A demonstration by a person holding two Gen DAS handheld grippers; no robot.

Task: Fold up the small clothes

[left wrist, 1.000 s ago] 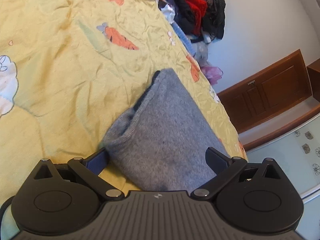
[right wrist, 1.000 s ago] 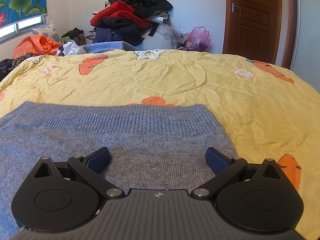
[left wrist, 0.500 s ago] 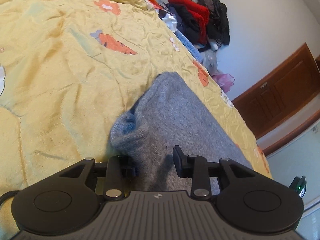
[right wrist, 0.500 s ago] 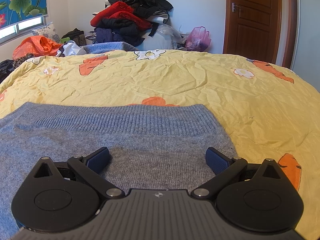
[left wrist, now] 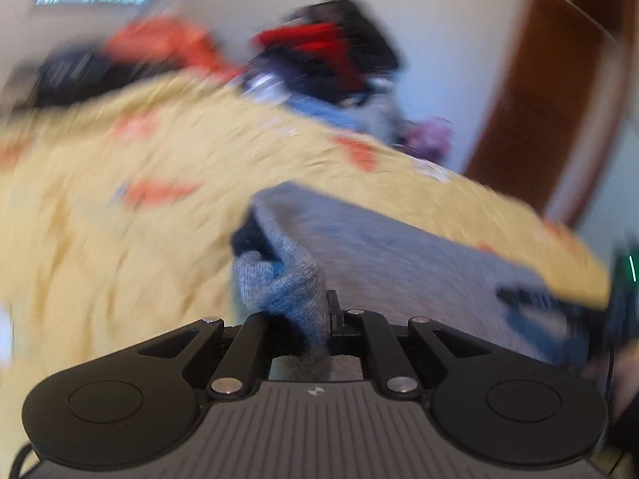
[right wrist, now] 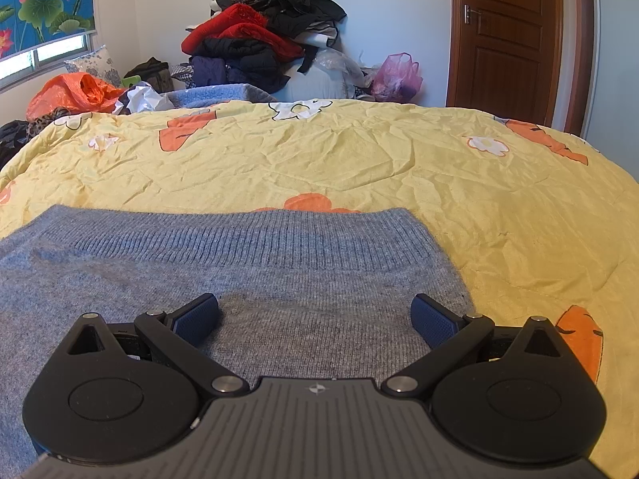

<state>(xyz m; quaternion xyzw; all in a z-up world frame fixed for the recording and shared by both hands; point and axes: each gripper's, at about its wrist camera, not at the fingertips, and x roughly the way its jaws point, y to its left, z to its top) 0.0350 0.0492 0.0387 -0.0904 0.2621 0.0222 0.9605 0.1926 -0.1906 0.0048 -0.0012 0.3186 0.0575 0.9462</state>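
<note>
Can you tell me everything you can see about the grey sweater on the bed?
The grey sweater is a soft, fuzzy knit with a ribbed band along its far edge. It lies mostly flat on the yellow bedspread with carrot and flower pictures. The left tongs are shut on a bunched-up corner of it, which stands up in a fold with a dark opening showing behind. The right tongs are open, with the knit between the two blue pads; whether they touch it I cannot tell.
</note>
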